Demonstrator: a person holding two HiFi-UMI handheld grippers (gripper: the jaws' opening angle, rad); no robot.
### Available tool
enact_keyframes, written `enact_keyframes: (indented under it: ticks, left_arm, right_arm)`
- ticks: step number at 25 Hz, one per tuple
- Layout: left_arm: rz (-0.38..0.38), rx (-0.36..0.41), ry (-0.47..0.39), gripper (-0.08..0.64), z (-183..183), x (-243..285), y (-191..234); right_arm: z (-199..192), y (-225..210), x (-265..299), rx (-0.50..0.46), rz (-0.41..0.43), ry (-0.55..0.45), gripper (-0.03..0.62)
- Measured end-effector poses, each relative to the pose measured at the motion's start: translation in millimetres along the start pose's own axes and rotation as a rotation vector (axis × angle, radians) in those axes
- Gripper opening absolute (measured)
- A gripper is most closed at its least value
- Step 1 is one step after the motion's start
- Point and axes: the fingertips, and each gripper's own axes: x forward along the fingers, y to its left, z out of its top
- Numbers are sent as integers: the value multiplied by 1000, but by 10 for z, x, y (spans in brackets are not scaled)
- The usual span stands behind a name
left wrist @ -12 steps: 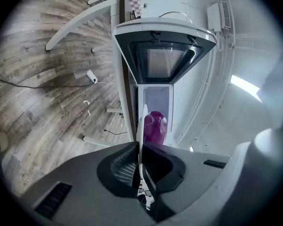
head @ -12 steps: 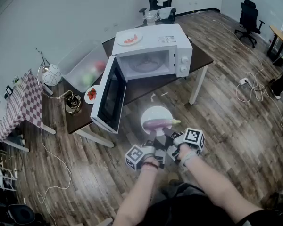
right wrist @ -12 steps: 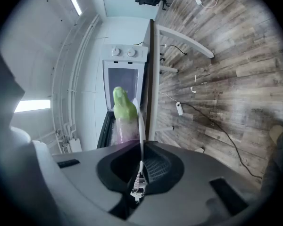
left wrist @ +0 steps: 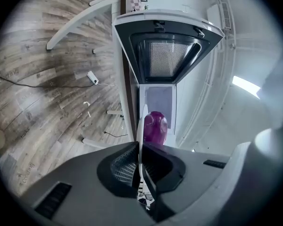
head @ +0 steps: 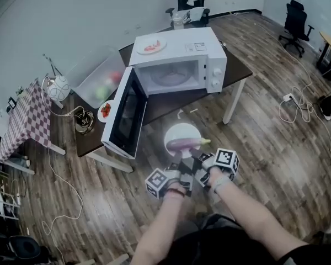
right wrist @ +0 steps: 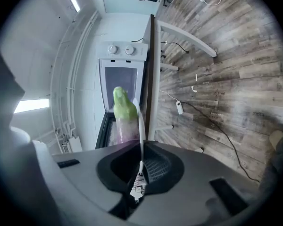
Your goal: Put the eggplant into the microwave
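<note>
Left tool point(left wrist: 139, 160) and right tool point(right wrist: 141, 160) each clamped on rim of plate point(head: 175, 132). Eggplant point(head: 184, 144) lies on it, short of open microwave point(head: 179, 51). Hardly any advance since half-second ago; insertion pending.

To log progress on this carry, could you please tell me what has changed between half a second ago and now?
Nothing clearly moved, and nothing was taken or let go. The left claw and right claw remain shut on the rim of the plate. The eggplant still lies on it, in front of the microwave, whose door stays open. Only the head view shifted slightly.
</note>
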Motion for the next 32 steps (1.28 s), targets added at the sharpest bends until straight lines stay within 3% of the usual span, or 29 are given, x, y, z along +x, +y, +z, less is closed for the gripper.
enact_keyframes:
  ticks: [10, 32]
  left_arm:
    - [-12, 11, -13, 18, 51, 175, -48]
    - [2, 11, 4, 18, 257, 759, -96]
  right_arm:
    - [148, 57, 116, -12, 39, 22, 15]
    - [610, 99, 507, 12, 37, 4, 15]
